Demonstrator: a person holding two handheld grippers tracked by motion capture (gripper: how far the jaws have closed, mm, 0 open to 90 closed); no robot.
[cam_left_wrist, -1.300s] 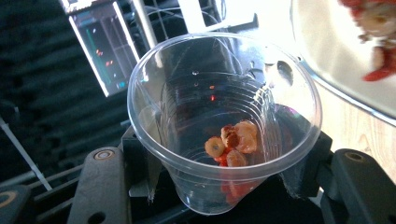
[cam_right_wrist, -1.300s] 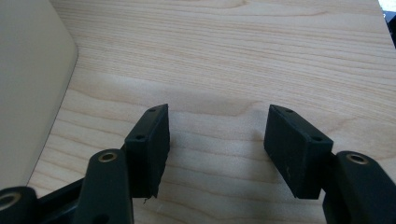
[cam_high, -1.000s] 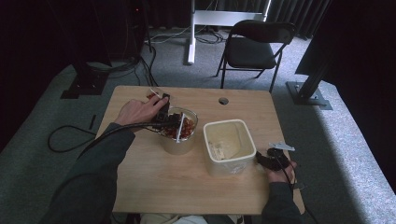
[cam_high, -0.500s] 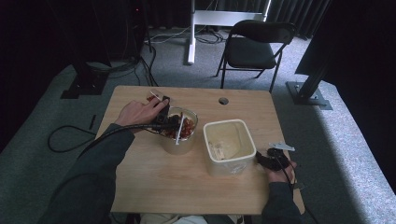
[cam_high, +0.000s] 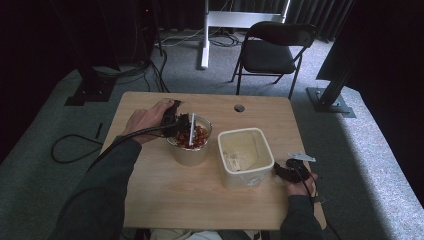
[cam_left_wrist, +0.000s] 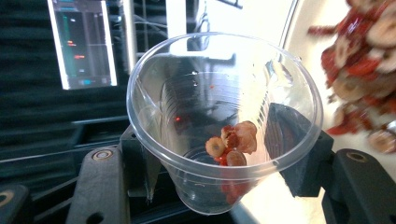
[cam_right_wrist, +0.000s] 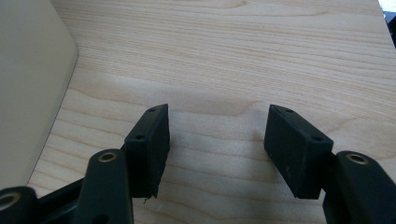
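My left gripper (cam_high: 175, 120) is shut on a clear plastic cup (cam_high: 191, 129), tipped on its side over a round bowl (cam_high: 192, 157) of red and beige dried fruit slices (cam_high: 197, 136). In the left gripper view the cup (cam_left_wrist: 224, 121) sits between the black jaws of my left gripper (cam_left_wrist: 217, 154). A few slices (cam_left_wrist: 231, 142) lie near its bottom, and the bowl's pile (cam_left_wrist: 369, 60) is blurred at the right. My right gripper (cam_high: 286, 167) rests open on the table beside a cream square container (cam_high: 245, 177). Nothing is between the jaws of my right gripper (cam_right_wrist: 215, 140), with the container's corner (cam_right_wrist: 28, 93) at the left.
The wooden table (cam_high: 200, 210) has a cable hole (cam_high: 239, 107) near its far edge. My right gripper is close to the table's right edge. A black folding chair (cam_high: 275, 50) stands behind the table, and cables (cam_high: 70, 150) lie on the carpet at the left.
The left hand has shifted only slightly, keeping the tipped cup over the bowl. The right gripper has stayed where it was.
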